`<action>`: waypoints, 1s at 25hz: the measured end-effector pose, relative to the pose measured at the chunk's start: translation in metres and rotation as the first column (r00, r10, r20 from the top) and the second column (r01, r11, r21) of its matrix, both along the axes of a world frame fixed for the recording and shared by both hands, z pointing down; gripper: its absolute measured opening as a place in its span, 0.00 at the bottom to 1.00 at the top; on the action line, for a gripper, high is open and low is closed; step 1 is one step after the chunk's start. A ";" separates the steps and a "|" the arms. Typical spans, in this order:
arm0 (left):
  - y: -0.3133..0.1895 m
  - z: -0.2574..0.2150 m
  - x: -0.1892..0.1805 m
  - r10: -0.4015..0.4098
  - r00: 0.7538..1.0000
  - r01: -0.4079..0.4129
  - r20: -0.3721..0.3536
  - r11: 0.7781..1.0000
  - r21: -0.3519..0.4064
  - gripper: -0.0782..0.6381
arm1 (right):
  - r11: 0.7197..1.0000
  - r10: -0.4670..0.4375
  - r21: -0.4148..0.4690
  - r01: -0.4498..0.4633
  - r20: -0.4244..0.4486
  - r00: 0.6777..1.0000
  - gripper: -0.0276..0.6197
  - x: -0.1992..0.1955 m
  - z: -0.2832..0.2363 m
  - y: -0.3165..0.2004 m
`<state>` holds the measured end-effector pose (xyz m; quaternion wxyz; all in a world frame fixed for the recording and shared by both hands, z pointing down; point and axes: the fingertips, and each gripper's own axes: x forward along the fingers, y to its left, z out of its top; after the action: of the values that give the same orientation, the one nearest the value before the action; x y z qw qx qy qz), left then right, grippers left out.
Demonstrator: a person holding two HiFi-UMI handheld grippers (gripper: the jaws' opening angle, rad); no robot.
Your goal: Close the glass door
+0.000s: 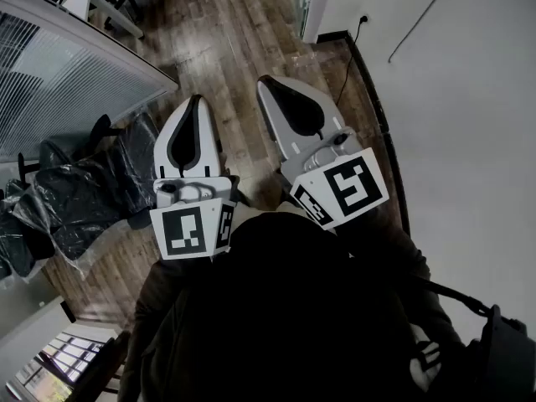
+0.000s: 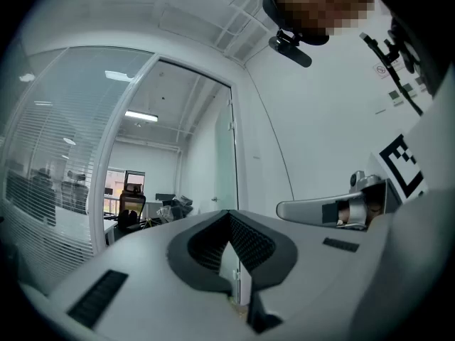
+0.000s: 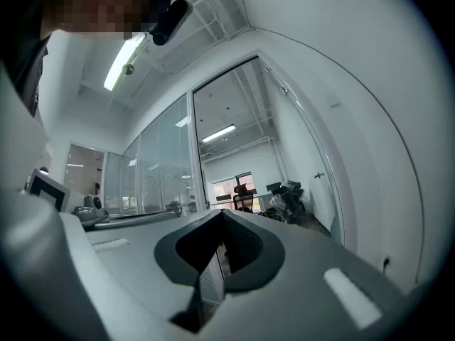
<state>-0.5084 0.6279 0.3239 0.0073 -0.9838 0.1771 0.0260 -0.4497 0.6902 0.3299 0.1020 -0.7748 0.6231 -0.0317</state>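
While both are held level and clenched on nothing, left gripper (image 1: 198, 103) and right gripper (image 1: 265, 82) face the doorway: approach step, door untouched. Glass door (image 3: 306, 148) stands swung open at the far edge of the floor (image 1: 226, 48), beside the white wall. Next move likely calls for reaching its handle (image 3: 320, 175) and drawing the pane shut. Only containers: black plastic-wrapped bundles (image 1: 67, 199), contents not visible
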 end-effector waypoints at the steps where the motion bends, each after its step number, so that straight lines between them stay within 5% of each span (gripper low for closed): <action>1: -0.002 0.003 0.003 -0.004 1.000 0.004 0.005 1.000 -0.002 0.10 | 1.000 -0.004 -0.001 0.004 0.002 1.000 0.04 0.002 0.002 -0.002; 12: -0.106 0.044 0.027 -0.055 0.998 0.057 0.039 0.997 -0.059 0.10 | 0.998 -0.050 -0.033 0.051 0.028 0.998 0.05 0.028 0.039 -0.104; 18: -0.218 0.021 0.091 -0.029 0.999 0.028 -0.030 0.999 -0.043 0.10 | 0.999 -0.036 0.011 0.036 0.010 0.999 0.05 0.091 0.018 -0.212; 21: -0.278 0.020 0.108 -0.015 0.999 0.011 -0.039 0.995 -0.098 0.10 | 0.998 -0.059 0.031 0.057 0.055 0.997 0.05 0.109 0.010 -0.269; 25: -0.331 -0.007 0.164 -0.020 0.998 0.014 -0.058 0.995 -0.103 0.10 | 0.998 -0.068 0.014 0.068 0.003 0.998 0.05 0.158 -0.017 -0.320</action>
<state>-0.3440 0.2970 0.3173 -0.0480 -0.9802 0.1866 0.0457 -0.2921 0.3702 0.3127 0.1075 -0.7525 0.6489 -0.0322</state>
